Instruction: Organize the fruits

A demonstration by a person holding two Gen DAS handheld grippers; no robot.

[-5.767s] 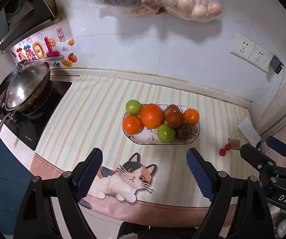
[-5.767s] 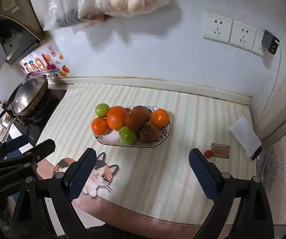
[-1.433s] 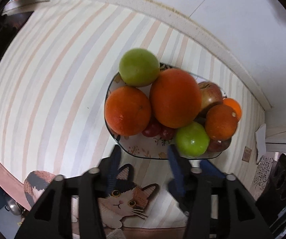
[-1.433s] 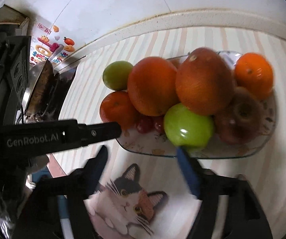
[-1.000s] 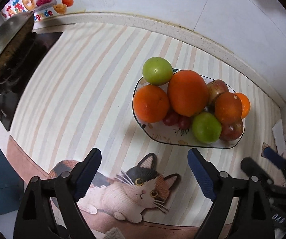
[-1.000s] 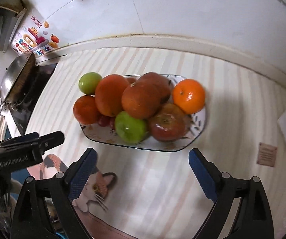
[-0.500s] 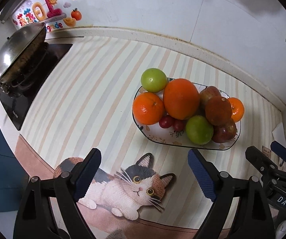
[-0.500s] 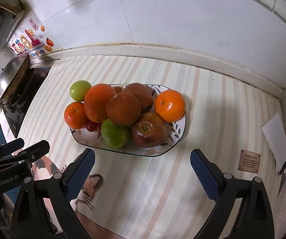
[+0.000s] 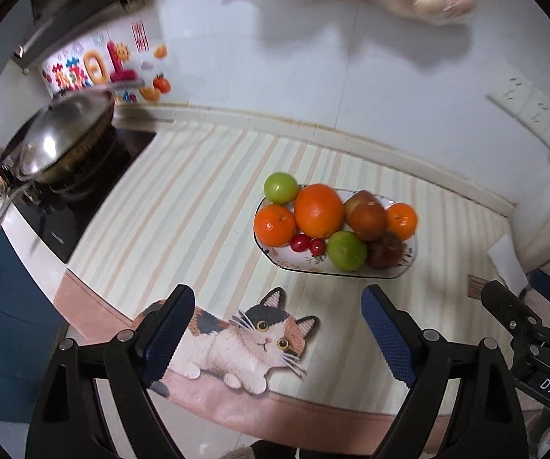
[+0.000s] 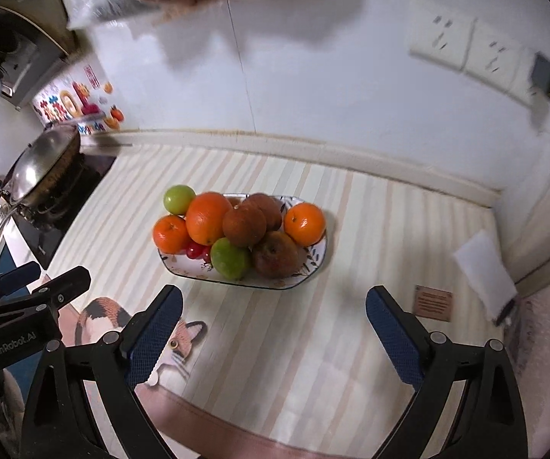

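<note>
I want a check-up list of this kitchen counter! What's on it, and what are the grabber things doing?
Surface: striped mat with a cat picture.
Job's things: plate heaped with oranges, green fruits, brown-red fruits and two cherry tomatoes.
Clutter: small brown card, white paper.
Grippers: left gripper and right gripper hover short of the plate, jaws wide, empty.
Cables: nothing seen.
Surroundings: wok on stove, wall sockets, hanging bags, blurred.

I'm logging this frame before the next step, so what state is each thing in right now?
Left tool: open, empty, above the cat mat.
Right tool: open, empty, back from the plate.
Plate: flat on the striped mat, heaped with fruit.
Cherry tomatoes: on the plate, beside the small orange.
Wok: on the stove, lid on.
Brown card: lying flat, right of the plate.
</note>
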